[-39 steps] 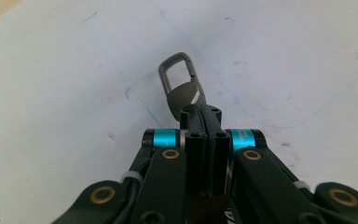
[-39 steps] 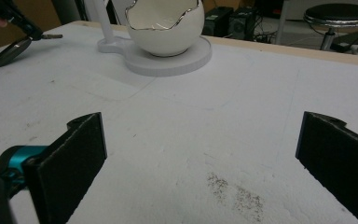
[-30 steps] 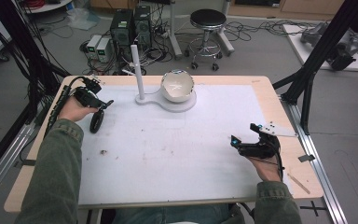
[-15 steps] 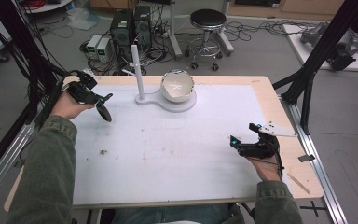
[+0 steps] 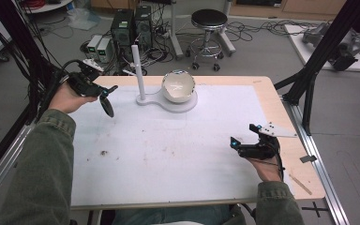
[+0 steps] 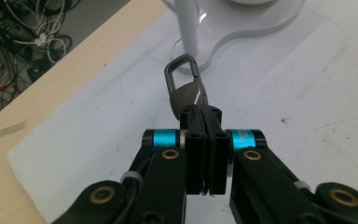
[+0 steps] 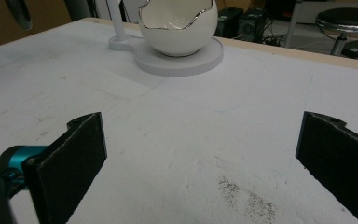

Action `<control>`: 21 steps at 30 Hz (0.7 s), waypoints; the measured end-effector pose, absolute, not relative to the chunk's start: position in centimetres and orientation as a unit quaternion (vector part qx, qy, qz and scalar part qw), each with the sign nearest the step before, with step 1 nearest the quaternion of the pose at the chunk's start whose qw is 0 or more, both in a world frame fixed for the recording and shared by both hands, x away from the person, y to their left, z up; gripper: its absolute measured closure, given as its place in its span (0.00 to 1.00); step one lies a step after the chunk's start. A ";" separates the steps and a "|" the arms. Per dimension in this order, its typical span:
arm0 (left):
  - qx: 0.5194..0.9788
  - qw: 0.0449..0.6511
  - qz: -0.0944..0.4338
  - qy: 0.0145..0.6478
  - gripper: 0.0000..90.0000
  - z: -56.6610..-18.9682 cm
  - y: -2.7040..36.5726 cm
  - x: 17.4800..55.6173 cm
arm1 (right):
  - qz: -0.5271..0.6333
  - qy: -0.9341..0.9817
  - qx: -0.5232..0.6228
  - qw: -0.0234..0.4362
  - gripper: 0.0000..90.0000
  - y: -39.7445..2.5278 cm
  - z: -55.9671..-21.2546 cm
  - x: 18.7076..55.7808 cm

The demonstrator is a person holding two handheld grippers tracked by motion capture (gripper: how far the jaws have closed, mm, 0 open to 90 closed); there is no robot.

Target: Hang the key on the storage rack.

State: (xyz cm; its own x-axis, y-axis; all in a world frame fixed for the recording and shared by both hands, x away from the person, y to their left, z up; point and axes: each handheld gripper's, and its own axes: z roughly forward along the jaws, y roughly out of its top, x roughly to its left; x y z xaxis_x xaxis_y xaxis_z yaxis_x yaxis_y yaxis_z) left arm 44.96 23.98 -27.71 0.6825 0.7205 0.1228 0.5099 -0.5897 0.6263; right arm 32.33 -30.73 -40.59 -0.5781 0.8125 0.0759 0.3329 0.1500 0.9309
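Dark metal carabiner clip [image 6: 186, 88] is hanging pinched in your left gripper [image 6: 204, 122], at nine o'clock of the white post [image 5: 138, 70]. Your right gripper [image 7: 200, 154] is resting at four o'clock, jaws spread wide.

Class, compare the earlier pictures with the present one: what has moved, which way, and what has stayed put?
The left gripper, shut on the dark carabiner clip, has lifted off the table and travelled forward and inward, toward the white post of the stand. The clip was already held throughout. The right gripper stays open, resting at the table's right side; the eggshell bowl has not moved.
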 end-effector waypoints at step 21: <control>0.876 0.292 0.216 0.316 0.98 -24.7 21.6 44.5 | 0.515 0.724 0.395 0.233 0.01 -30.7 -40.6 32.2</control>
